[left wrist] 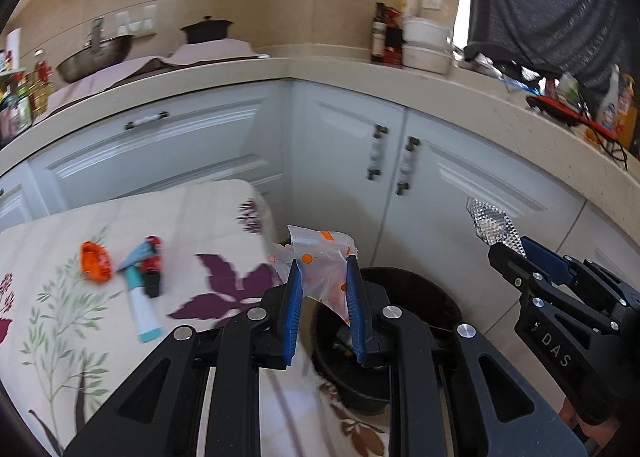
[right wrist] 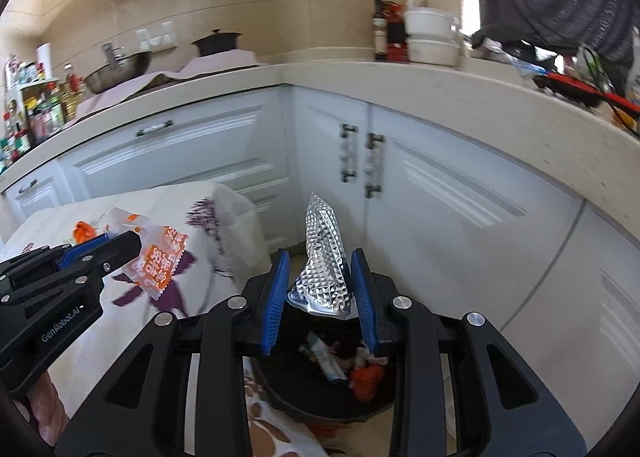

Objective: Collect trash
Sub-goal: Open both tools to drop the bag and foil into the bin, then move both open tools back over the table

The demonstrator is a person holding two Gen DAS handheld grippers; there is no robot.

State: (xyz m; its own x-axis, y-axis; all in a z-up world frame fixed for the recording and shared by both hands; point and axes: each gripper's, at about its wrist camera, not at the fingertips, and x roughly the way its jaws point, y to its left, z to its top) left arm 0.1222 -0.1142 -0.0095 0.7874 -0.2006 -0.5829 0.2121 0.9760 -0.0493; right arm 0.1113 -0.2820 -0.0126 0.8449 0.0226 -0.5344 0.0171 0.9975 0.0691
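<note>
Above the black trash bin (right wrist: 320, 389) beside the flowered bench (left wrist: 80, 317), the left hand-held gripper (left wrist: 323, 281) pinches a clear wrapper with orange dots (left wrist: 320, 257) between its blue pads, jaws narrow. The right hand-held gripper (right wrist: 318, 281) likewise grips a crinkled silver foil wrapper (right wrist: 324, 249), which stands upright over the bin's mouth. Inside the bin lie several discarded packets. On the bench, well apart from both grippers, rest an orange piece (left wrist: 95, 261), a teal-and-white tube (left wrist: 138, 289) and a small red-and-black item (left wrist: 152, 269). White cabinet doors (right wrist: 440, 193) stand behind the bin.
</note>
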